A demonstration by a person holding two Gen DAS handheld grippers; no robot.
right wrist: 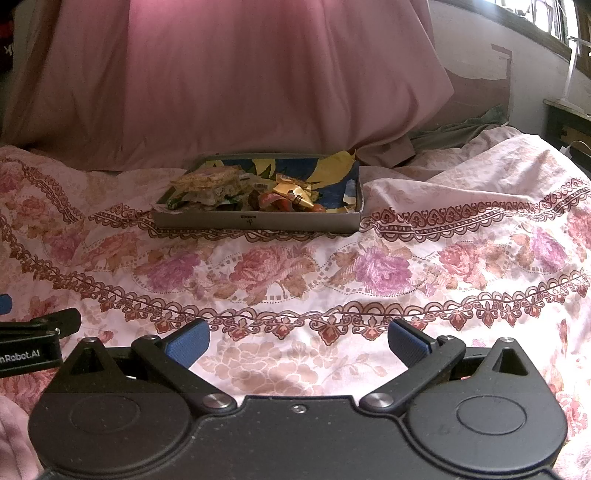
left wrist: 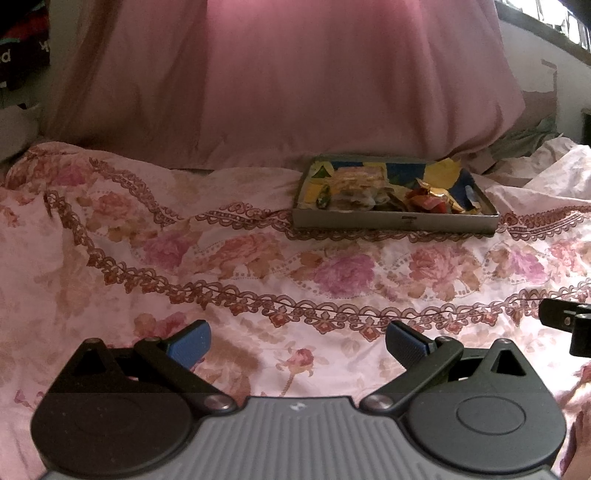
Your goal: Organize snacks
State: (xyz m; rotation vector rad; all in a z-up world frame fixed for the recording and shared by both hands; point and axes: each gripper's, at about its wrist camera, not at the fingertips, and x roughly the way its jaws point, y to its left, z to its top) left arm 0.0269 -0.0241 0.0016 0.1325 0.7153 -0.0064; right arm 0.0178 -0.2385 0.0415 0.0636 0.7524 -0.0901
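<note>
A shallow grey box point(left wrist: 391, 220) with a blue and yellow lining sits on the flowered bedsheet, far from both grippers. It holds a pile of wrapped snacks point(left wrist: 373, 188): pale cracker packs on the left, gold and red wrappers point(left wrist: 430, 197) on the right. The box point(right wrist: 258, 220) and its snacks point(right wrist: 243, 192) also show in the right wrist view. My left gripper point(left wrist: 297, 345) is open and empty, low over the sheet. My right gripper point(right wrist: 298, 345) is open and empty, beside the left one.
A large pink pillow point(left wrist: 295, 81) stands behind the box. The sheet point(right wrist: 295, 266) is wrinkled, with a raised fold at the right point(right wrist: 480, 170). A window point(right wrist: 535, 18) is at the upper right. The right gripper's edge shows in the left view point(left wrist: 569, 325).
</note>
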